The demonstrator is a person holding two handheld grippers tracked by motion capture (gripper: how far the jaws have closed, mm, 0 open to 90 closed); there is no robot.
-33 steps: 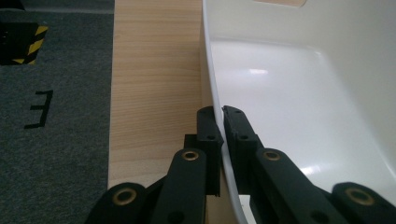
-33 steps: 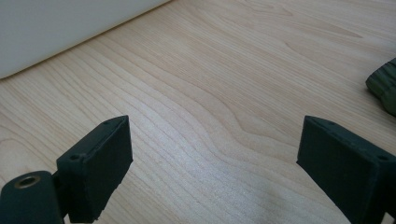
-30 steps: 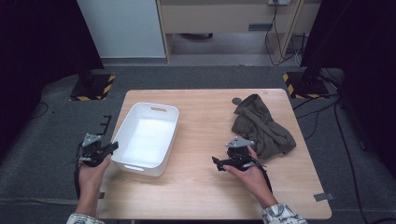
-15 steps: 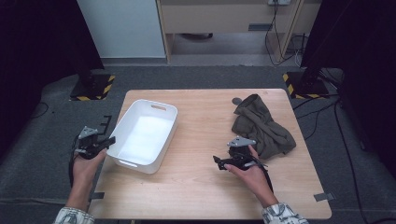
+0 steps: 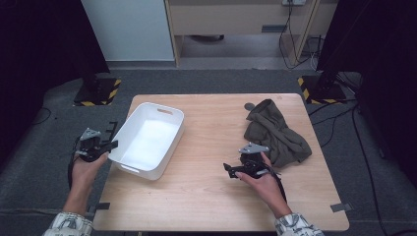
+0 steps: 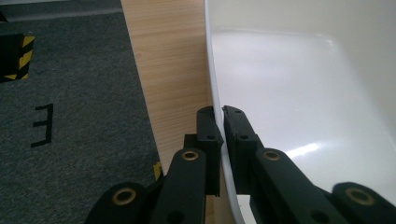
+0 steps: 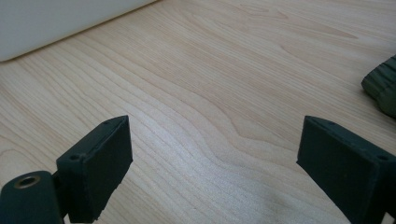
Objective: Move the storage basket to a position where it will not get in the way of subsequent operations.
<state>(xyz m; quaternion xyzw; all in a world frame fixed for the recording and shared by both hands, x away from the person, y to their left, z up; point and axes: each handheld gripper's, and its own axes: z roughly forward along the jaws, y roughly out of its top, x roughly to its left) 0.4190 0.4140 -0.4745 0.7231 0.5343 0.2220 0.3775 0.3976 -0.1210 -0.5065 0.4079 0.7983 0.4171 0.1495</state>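
Pinching the near wall of a white bin (image 5: 147, 140) at left centre of the high view, the left gripper (image 5: 112, 146) seems to be dragging it. The right gripper (image 5: 227, 168) waits, jaws spread, beside an olive cloth (image 5: 275, 132); grasping that likely follows.

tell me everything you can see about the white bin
The white bin is a rectangular open tub, smooth glossy plastic by the look, with rounded corners and a handle slot in its far end wall. It is empty and stands upright on the wooden table, turned at an angle, its near left corner reaching the table's left edge. The left gripper is shut on its left rim, one jaw outside the wall, one inside.
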